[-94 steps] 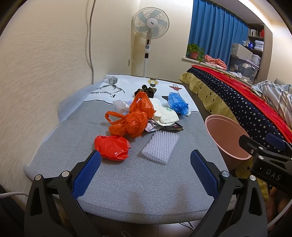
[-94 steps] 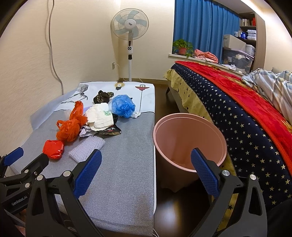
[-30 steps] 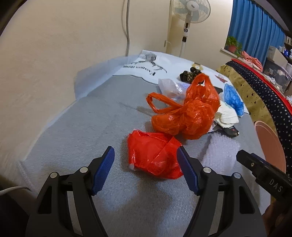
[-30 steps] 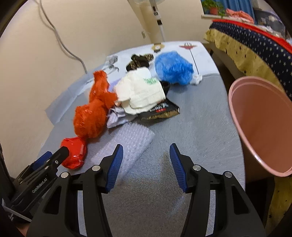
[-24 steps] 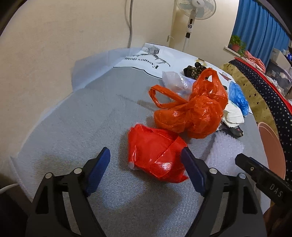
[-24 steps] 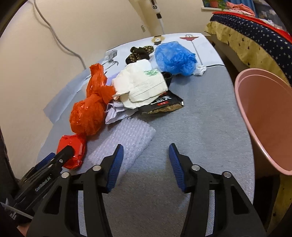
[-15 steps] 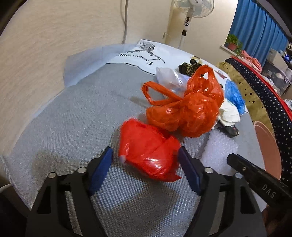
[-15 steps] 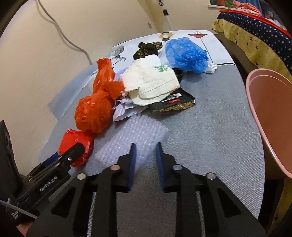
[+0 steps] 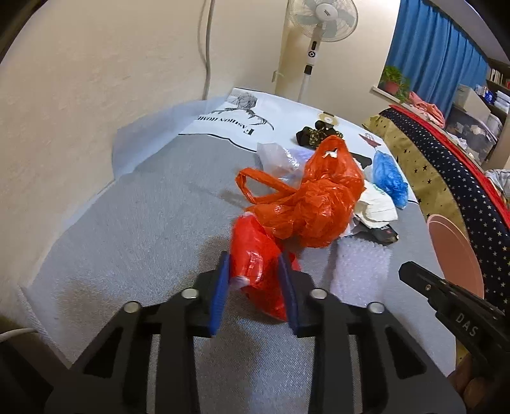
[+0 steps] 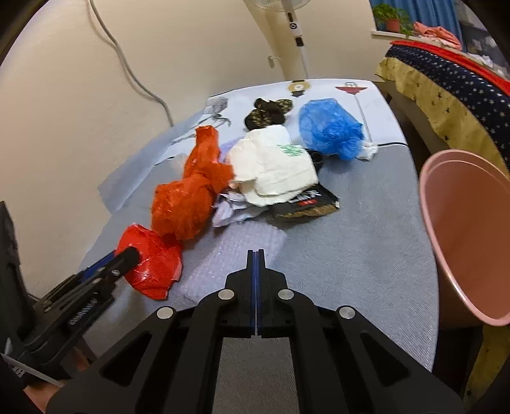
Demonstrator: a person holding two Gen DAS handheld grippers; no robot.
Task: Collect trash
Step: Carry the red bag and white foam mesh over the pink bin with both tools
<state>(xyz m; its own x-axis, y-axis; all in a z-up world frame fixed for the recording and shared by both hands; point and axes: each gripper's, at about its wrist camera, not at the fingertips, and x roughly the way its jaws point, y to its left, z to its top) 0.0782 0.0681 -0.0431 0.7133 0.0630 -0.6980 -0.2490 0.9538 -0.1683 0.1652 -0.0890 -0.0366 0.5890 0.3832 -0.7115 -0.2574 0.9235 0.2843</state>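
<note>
My left gripper (image 9: 253, 264) is shut on a crumpled red plastic bag (image 9: 255, 258), squeezed between the blue pads on the grey mat (image 9: 127, 223). The same bag shows in the right wrist view (image 10: 153, 261) with the left gripper on it. My right gripper (image 10: 256, 254) is shut with its pads together, over the near edge of a bubble wrap sheet (image 10: 236, 258); whether it pinches the wrap is unclear. An orange bag (image 9: 312, 203), a white wad (image 10: 274, 165), a black packet (image 10: 306, 203) and a blue bag (image 10: 328, 127) lie behind. A pink bin (image 10: 462, 229) stands at the right.
A standing fan (image 9: 318, 19) and a wall cable (image 9: 208, 47) are at the back. A bed with a starred cover (image 9: 446, 165) runs along the right. A white printed sheet (image 9: 236, 117) covers the mat's far end, with a dark patterned item (image 10: 267, 114) on it.
My left gripper has closed onto the red bag, which now stands squeezed upright. My right gripper has shut fully at the bubble wrap's near edge.
</note>
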